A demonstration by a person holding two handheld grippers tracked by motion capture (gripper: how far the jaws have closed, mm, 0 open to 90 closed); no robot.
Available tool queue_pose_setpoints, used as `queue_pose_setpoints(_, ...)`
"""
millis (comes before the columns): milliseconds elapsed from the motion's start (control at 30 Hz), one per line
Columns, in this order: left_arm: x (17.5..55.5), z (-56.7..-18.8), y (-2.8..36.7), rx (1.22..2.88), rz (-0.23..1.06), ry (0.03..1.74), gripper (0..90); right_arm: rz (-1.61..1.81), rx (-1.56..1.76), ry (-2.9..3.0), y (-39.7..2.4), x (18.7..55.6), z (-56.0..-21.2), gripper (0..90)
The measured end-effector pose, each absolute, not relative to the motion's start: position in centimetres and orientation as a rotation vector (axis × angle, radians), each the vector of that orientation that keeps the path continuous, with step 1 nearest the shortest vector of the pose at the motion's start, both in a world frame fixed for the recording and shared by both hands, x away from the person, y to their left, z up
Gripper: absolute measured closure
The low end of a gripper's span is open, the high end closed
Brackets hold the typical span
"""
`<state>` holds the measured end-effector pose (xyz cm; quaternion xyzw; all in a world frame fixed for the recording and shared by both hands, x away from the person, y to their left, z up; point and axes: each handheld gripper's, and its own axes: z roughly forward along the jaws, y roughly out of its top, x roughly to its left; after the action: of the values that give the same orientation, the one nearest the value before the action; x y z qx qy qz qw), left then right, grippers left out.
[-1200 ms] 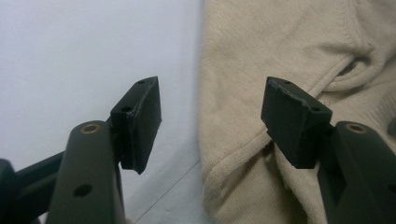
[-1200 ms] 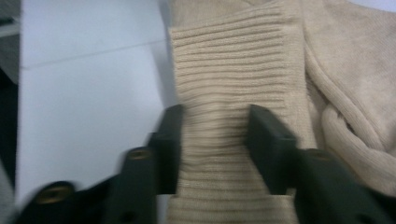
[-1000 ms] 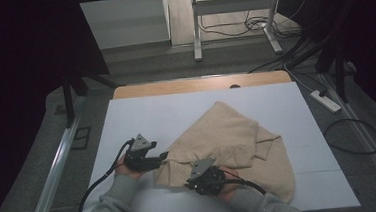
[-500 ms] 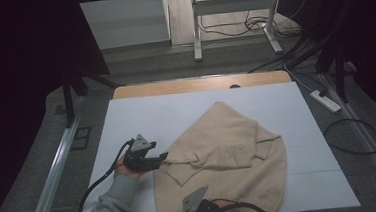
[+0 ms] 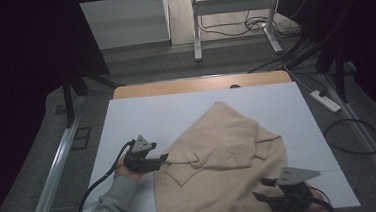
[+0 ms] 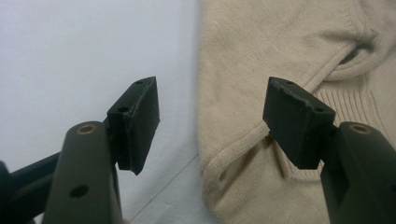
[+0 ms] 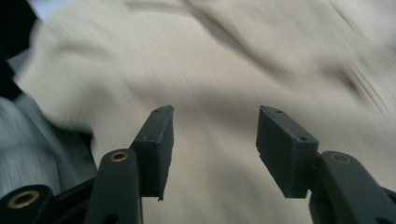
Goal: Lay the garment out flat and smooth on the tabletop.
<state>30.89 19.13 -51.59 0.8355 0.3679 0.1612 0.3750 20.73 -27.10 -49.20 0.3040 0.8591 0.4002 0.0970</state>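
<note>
High view, sweater (image 5: 230, 163): a beige knit sweater lies crumpled and partly folded on the white table top (image 5: 176, 112), toward its near right part; its lower edge reaches the near edge of the table.
High view, left gripper (image 5: 163, 159): held low over the table at the sweater's left edge, jaws pointing right at the fabric, a black cable trailing from it toward the grey sleeve (image 5: 110, 204).
High view, right gripper (image 5: 261, 189): at the near right corner of the table, beside the sweater's near right edge, jaws pointing left and apart, with the grey plate on top.
High view, surroundings: a wooden strip (image 5: 199, 84) borders the far edge of the table; cables lie on the floor beyond.
Left gripper view, left gripper (image 6: 210, 123): jaws stand apart with nothing pressed between them; the sweater's folded edge and a ribbed band lie under and beyond the right jaw, bare white table under the left one.
Right gripper view, right gripper (image 7: 215, 149): jaws have just been opening and stand wide, nothing between them; blurred beige knit lies beyond, a grey sleeve at the left edge.
</note>
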Motion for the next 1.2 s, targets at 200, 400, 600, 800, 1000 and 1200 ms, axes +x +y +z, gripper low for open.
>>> queue_pose_setpoints(200,30.7,-51.6,19.1,2.143,0.415,0.938,35.9,1.100,1.038,2.541,-30.3,19.3,-50.4,34.6)
queue_pose_setpoints(400,30.8,-51.6,19.1,2.146,0.410,0.934,35.9,0.936,0.994,2.592,-28.8,19.4,-51.3,48.5)
queue_pose_setpoints(600,30.7,-51.6,19.1,2.149,0.415,0.934,35.7,0.903,0.993,2.585,-29.1,19.3,-51.2,85.1)
queue_pose_setpoints(800,30.7,-51.6,19.2,2.152,0.418,0.933,35.7,0.892,1.010,2.610,-29.7,19.3,-50.8,87.9)
queue_pose_setpoints(1000,30.5,-51.4,19.2,2.149,0.422,0.931,35.4,0.813,0.982,2.606,-32.3,17.4,-49.7,88.2)
queue_pose_setpoints(1200,30.2,-51.2,19.1,2.140,0.424,0.923,35.4,0.823,0.975,2.594,-33.9,17.5,-49.7,74.0)
